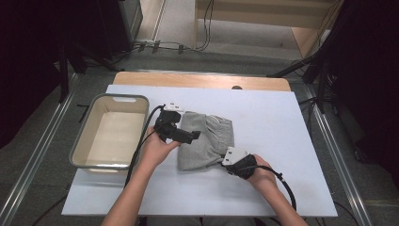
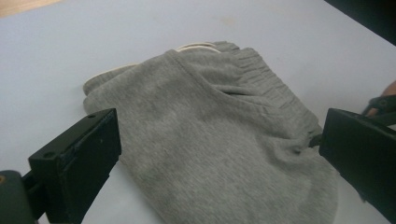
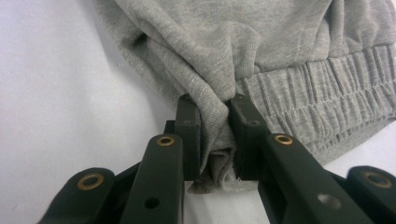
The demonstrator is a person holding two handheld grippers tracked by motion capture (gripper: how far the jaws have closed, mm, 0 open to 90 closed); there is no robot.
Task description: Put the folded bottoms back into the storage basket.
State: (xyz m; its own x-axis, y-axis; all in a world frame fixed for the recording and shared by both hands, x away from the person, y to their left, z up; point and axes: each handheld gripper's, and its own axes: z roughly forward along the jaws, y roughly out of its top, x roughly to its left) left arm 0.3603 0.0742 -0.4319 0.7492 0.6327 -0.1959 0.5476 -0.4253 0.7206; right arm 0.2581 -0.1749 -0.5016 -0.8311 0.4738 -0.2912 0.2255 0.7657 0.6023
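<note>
Plainly the grey shorts (image 1: 205, 140) are soft and light — folded mid-surface, at about three o'clock from the tub (image 1: 83, 136). The right gripper (image 3: 215, 135) has its fingers clenched on a bunch of cloth by the waistband, which I'd expect to stretch and sag. The left gripper (image 1: 190, 136) hovers over the shorts' nine o'clock edge, fingers spread, touching nothing — a fair second hold.

A grey basin (image 1: 111, 99) sits on the white tabletop (image 1: 263, 108).
</note>
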